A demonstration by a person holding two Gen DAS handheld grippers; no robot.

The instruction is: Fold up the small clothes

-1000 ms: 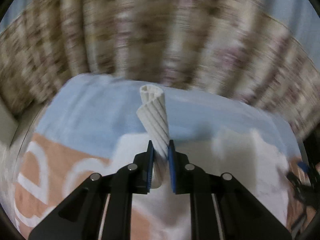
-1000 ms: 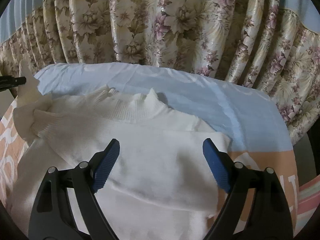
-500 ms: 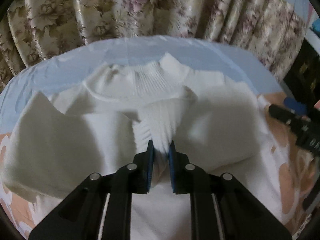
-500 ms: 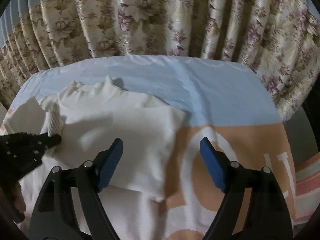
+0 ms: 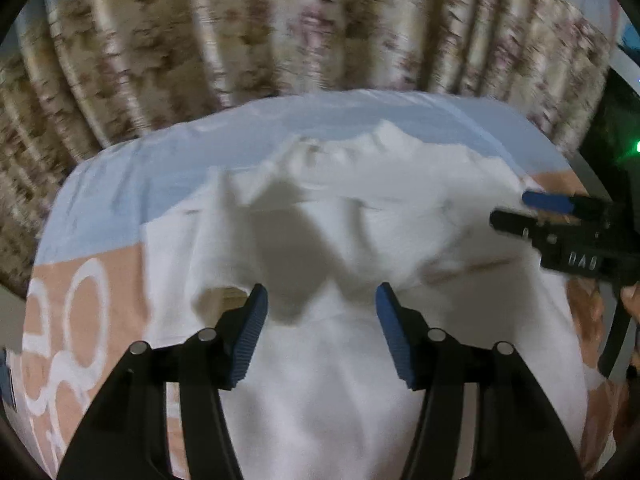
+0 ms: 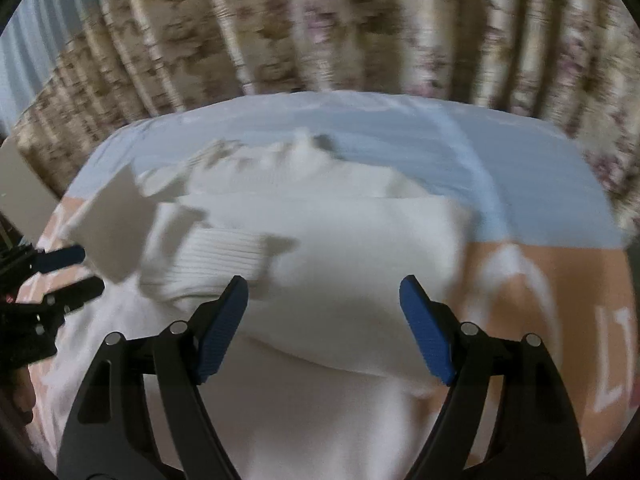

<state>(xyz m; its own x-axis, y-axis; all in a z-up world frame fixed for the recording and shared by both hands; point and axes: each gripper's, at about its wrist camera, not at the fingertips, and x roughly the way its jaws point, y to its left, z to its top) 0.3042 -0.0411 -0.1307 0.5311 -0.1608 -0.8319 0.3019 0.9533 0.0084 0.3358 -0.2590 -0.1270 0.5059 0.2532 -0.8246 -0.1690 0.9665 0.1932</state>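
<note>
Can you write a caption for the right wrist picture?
Open right gripper above a white sweater on the bed, ribbed cuff folded across.

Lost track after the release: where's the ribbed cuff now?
Right wrist view, left of centre: the cuff lies on the sweater, just beyond the right tongs' left finger.

Each gripper, the left gripper (image 5: 318,298) and the right gripper (image 6: 322,290), had two black angular arms with slotted cut-outs, round silver rivets at the joints, and blue ribbed pads (image 5: 246,340). The right gripper's housing bore pale lettering.
</note>
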